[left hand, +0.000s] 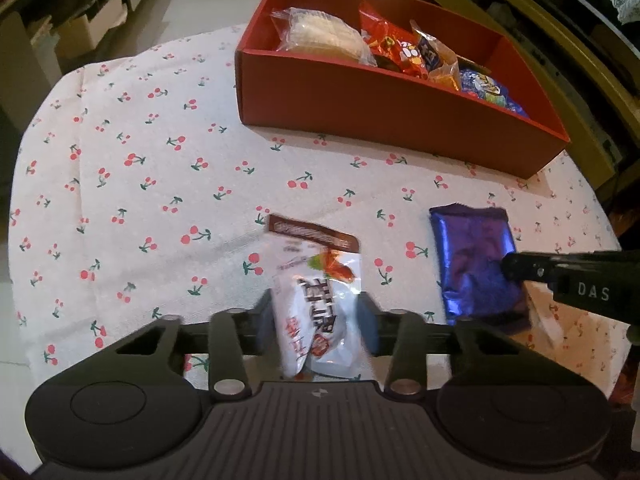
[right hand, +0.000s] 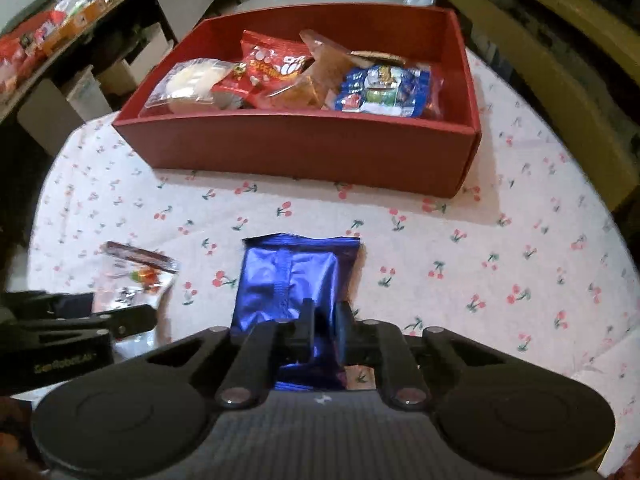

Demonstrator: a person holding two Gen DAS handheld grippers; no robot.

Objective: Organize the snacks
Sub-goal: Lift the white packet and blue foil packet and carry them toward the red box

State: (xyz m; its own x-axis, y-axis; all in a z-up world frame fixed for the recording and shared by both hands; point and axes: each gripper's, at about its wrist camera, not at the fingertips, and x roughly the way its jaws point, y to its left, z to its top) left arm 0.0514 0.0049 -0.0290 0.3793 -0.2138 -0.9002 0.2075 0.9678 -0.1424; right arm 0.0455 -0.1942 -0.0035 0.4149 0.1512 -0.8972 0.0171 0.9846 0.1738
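Gripping a packet each, both pairs of jaws are closed: the left gripper point(left hand: 316, 320) on the white snack packet point(left hand: 316, 280), the right gripper point(right hand: 324, 320) on the purple foil packet point(right hand: 292, 276). Both packets look light, soft and crinkly; the foil is probably slippery, so hold near the sealed end. Each lies lengthwise ahead of its jaws, pointing toward the red box point(right hand: 304, 144) beyond on the desk point(left hand: 140, 168).
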